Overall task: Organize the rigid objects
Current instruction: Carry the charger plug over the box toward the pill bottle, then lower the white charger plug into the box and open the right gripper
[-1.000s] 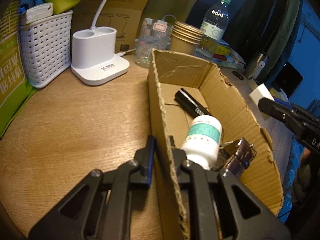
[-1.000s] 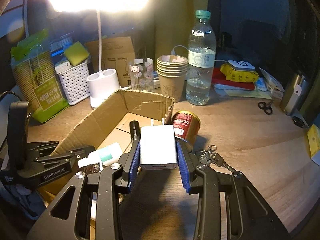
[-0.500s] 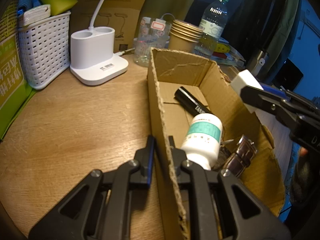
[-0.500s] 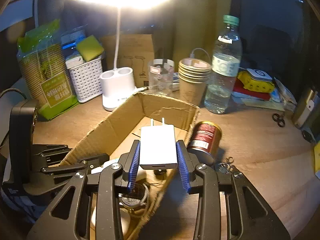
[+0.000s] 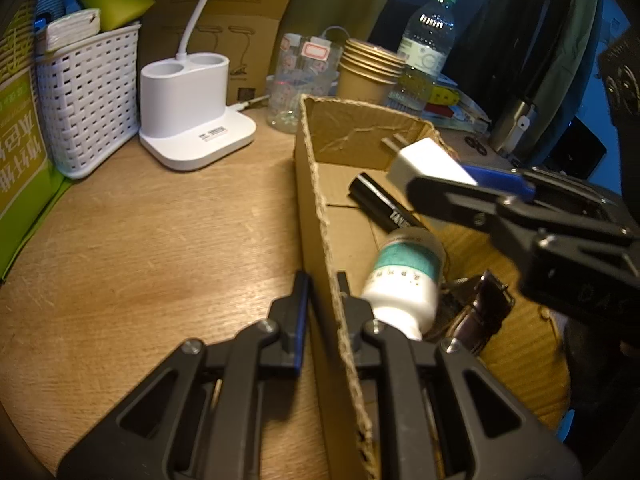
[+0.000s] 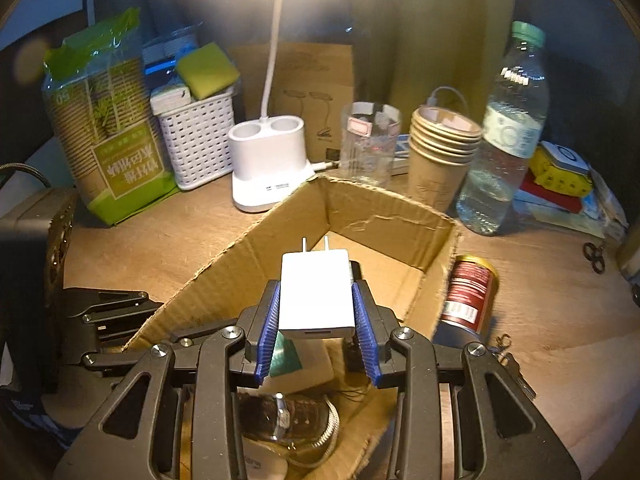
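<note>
My right gripper (image 6: 316, 304) is shut on a white plug charger (image 6: 316, 290), prongs pointing forward, held above the open cardboard box (image 6: 384, 216). The left wrist view shows that charger (image 5: 424, 160) over the box interior. My left gripper (image 5: 322, 292) is shut on the box's left wall (image 5: 316, 184). Inside the box lie a black tube (image 5: 384, 204), a white bottle with a teal label (image 5: 404, 280) and a wristwatch (image 6: 292, 416). A red can (image 6: 468, 292) lies on the table just right of the box, with keys (image 6: 508, 356) near it.
Behind the box stand a white lamp base (image 6: 268, 160), a clear glass (image 6: 370, 144), stacked paper cups (image 6: 440, 152) and a water bottle (image 6: 504, 140). A white basket (image 5: 88, 96) and a green cup package (image 6: 108, 132) occupy the back left. Scissors (image 6: 594, 254) lie far right.
My right gripper has carried the charger leftward, from beside the can at the box's right edge to above the box interior. The left gripper has stayed clamped on the box wall.
</note>
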Tool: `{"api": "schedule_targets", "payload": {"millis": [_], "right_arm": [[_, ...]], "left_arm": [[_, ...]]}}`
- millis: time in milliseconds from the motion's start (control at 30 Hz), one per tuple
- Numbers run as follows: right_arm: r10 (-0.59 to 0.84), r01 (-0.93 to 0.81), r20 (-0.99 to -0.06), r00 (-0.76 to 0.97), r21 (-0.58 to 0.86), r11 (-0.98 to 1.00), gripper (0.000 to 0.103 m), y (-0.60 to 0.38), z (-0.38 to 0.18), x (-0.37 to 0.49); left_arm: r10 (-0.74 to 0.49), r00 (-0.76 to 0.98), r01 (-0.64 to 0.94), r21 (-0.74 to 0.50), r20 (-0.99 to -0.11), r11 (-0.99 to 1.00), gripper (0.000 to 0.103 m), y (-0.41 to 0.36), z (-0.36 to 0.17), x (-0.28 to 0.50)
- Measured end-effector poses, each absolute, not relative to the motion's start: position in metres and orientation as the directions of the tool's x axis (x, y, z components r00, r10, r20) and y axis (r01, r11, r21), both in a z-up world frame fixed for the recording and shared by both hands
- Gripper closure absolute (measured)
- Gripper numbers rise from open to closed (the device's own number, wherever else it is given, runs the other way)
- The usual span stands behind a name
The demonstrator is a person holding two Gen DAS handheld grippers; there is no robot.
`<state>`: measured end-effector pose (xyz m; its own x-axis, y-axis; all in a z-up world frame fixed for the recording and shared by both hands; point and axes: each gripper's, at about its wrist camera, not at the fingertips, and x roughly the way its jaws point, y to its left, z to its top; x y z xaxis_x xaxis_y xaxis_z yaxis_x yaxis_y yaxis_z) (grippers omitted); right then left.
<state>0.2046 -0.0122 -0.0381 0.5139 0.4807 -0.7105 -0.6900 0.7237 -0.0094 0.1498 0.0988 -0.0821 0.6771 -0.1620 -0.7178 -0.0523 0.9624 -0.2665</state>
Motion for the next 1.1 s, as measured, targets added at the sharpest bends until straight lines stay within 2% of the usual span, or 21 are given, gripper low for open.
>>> {"api": "schedule_targets", "payload": {"millis": [533, 900, 1100], "right_arm": [[0.449, -0.761, -0.793, 0.412, -0.029, 0.648, 0.065, 0.014, -0.043, 0.220], [0.330, -0.802, -0.866, 0.376, -0.125, 0.584, 0.065, 0.043, -0.064, 0.221], [0.301, -0.807, -0.884, 0.358, -0.130, 0.576, 0.065, 0.044, -0.067, 0.223]], "left_arm": [[-0.161, 0.677, -0.053, -0.266, -0.718, 0.962, 0.091, 0.099, -0.082, 0.150], [-0.161, 0.677, -0.053, -0.266, -0.718, 0.963, 0.091, 0.098, -0.082, 0.149], [-0.162, 0.677, -0.051, -0.265, -0.718, 0.963, 0.091, 0.097, -0.083, 0.149]]}}
